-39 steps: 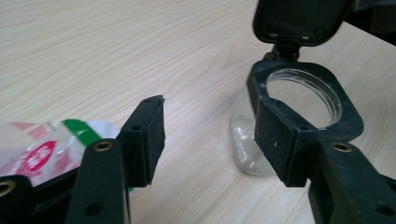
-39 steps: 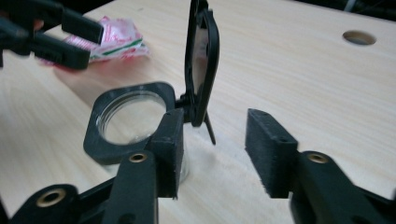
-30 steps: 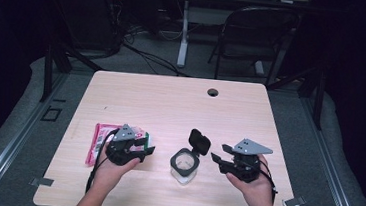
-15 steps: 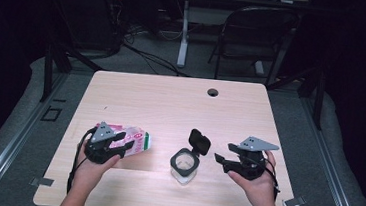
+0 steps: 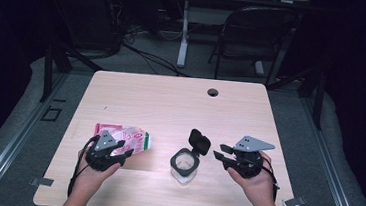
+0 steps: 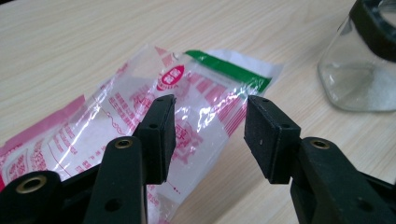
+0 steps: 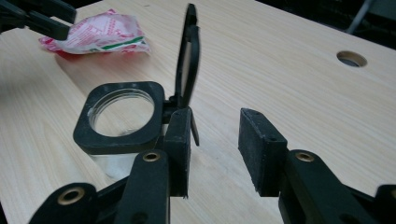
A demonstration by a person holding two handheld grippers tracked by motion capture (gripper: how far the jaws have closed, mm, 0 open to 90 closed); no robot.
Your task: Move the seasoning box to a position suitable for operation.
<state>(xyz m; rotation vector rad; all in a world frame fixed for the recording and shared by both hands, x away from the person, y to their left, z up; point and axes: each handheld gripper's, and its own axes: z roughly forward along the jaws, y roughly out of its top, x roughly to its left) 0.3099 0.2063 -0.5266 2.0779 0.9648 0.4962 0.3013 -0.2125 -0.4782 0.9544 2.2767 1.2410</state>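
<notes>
- High view, left side: our left gripper (image 5: 125,154) is spread open, low over the near end of the pink-and-green plastic packet (image 5: 135,138) lying flat on the table (image 5: 171,102).
- Centre: glass jar (image 5: 183,164), black flip lid (image 5: 200,140) up.
- Right: our right gripper (image 5: 221,152) gapes empty, just beside the jar.

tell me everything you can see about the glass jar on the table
The glass jar is small, with clear walls, a black square collar around a round mouth, and a black flip lid hinged open and standing upright. A little white powder lies at its bottom. It stands upright on the wooden table, between the plastic packet and the right gripper, whose open jaws are beside it, not gripping it.
</notes>
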